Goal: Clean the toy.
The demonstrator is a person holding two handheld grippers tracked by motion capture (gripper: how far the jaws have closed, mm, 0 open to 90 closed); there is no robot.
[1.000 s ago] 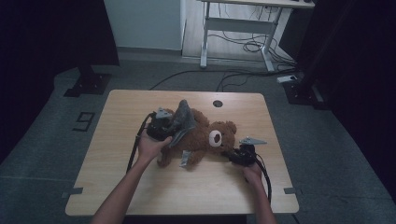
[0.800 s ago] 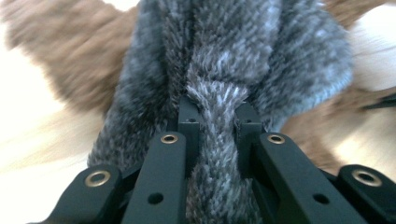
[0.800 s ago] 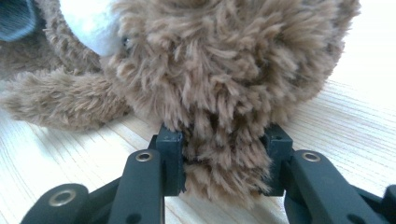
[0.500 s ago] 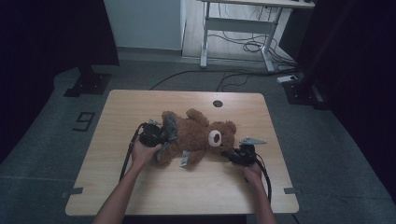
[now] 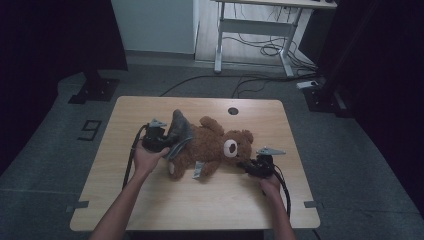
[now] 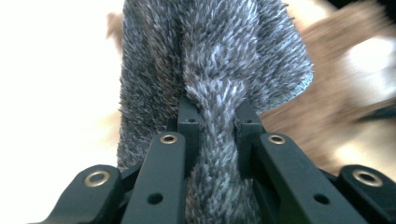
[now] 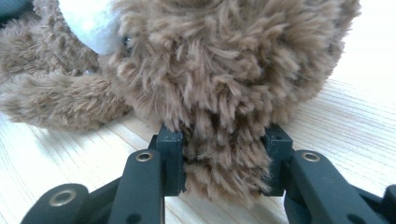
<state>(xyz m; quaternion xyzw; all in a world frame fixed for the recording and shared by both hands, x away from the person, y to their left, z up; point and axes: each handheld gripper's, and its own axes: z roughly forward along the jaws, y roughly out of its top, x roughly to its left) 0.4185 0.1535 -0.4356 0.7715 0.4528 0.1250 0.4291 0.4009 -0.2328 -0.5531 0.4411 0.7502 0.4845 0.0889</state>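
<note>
A brown teddy bear (image 5: 210,147) lies on its back on the wooden table (image 5: 200,200), head to the right. A grey fuzzy cloth (image 5: 178,131) stands bunched up at the bear's left side. My left gripper (image 5: 156,140) is shut on it, and in the left gripper view the cloth (image 6: 210,60) is pinched between the jaws of that gripper (image 6: 215,116). My right gripper (image 5: 252,167) sits just below the bear's head. It is shut on a tuft of brown fur (image 7: 224,154) at the edge of the head (image 7: 224,60). A small grey piece (image 5: 198,170) lies by the bear's lower limb.
A round cable hole (image 5: 233,110) sits near the table's far edge. Cables trail from both grippers toward the near edge. A white desk frame (image 5: 255,30) and floor cables stand beyond the table. A number marking (image 5: 89,130) is on the floor at left.
The left gripper has drawn the grey cloth leftward off the bear's body. The cloth dipped low and now stands up again. The right gripper has stayed on the bear's head.
</note>
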